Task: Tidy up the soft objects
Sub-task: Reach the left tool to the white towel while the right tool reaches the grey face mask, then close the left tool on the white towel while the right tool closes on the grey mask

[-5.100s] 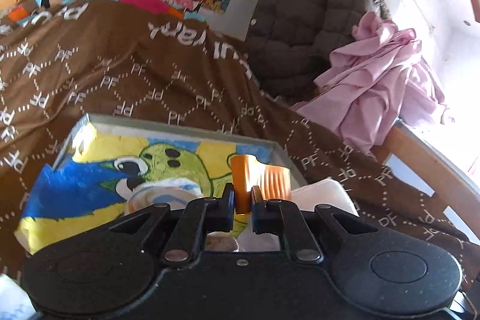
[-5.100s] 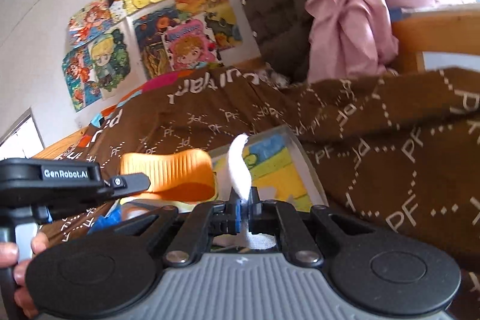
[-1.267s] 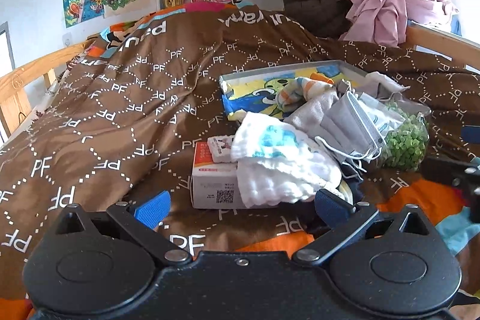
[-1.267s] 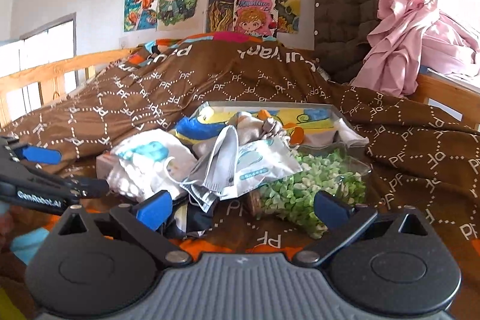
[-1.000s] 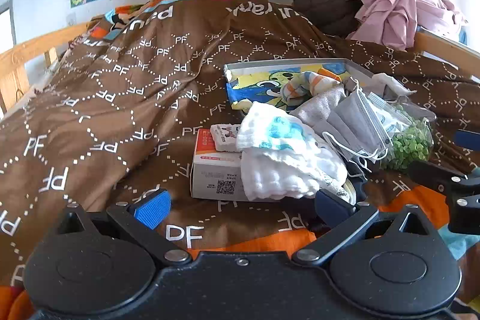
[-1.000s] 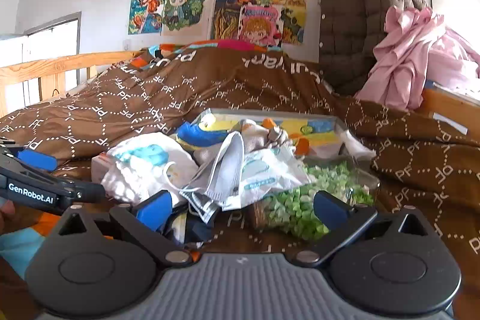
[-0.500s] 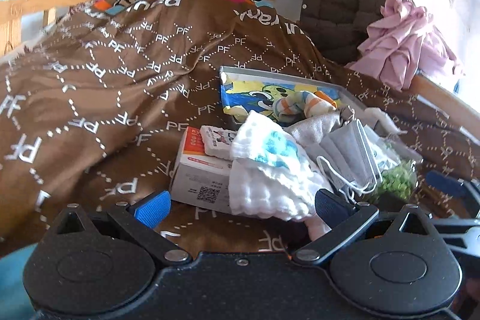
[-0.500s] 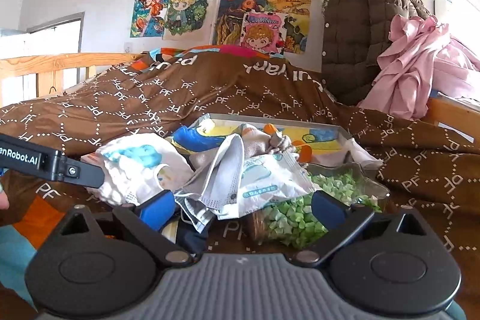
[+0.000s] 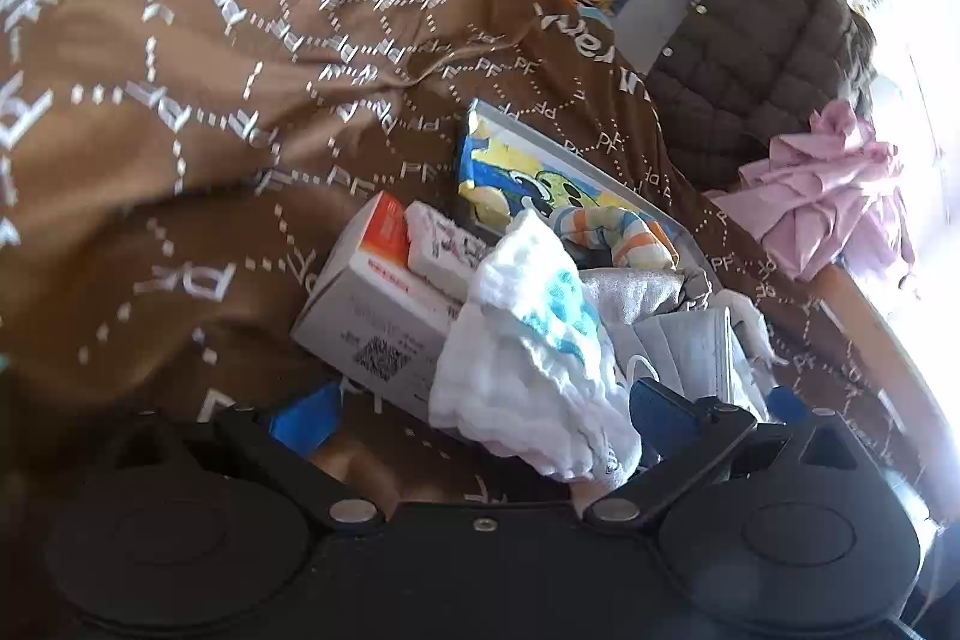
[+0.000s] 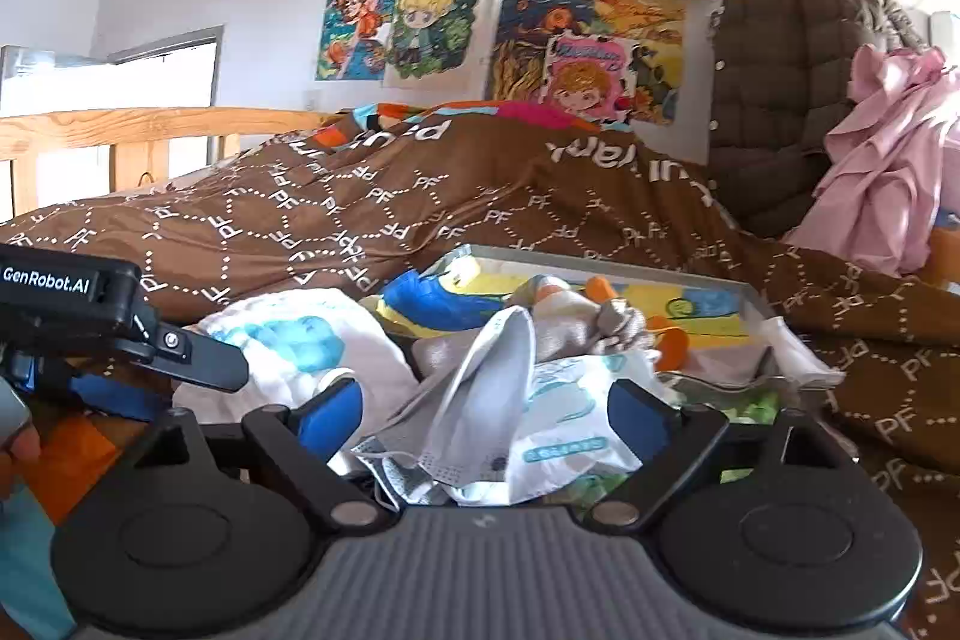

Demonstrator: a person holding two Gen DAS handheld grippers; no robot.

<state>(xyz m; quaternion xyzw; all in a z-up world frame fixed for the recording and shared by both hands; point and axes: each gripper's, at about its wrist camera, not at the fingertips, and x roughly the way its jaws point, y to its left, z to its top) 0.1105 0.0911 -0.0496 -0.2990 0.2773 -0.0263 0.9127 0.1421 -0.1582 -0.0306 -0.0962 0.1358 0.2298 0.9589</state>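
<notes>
Left claw (image 9: 480, 409): released, fingers spread either side of the white muslin cloth (image 9: 534, 334), not gripping.
White muslin cloth: lies on the bed's brown quilt (image 9: 180, 100), against a white box (image 9: 372, 310).
Face masks (image 10: 474, 400): heaped before the tray (image 10: 600, 268).
Right claw (image 10: 486, 415): released, straddling the masks.

The right gripper (image 10: 483, 415) gapes wide around a grey mask (image 10: 474, 400) and a white packet (image 10: 564, 436) heaped before a tray (image 10: 600, 263) on the brown quilt (image 10: 420, 214). The left gripper (image 10: 120, 322) reaches in beside a white cloth (image 10: 300, 334).
</notes>
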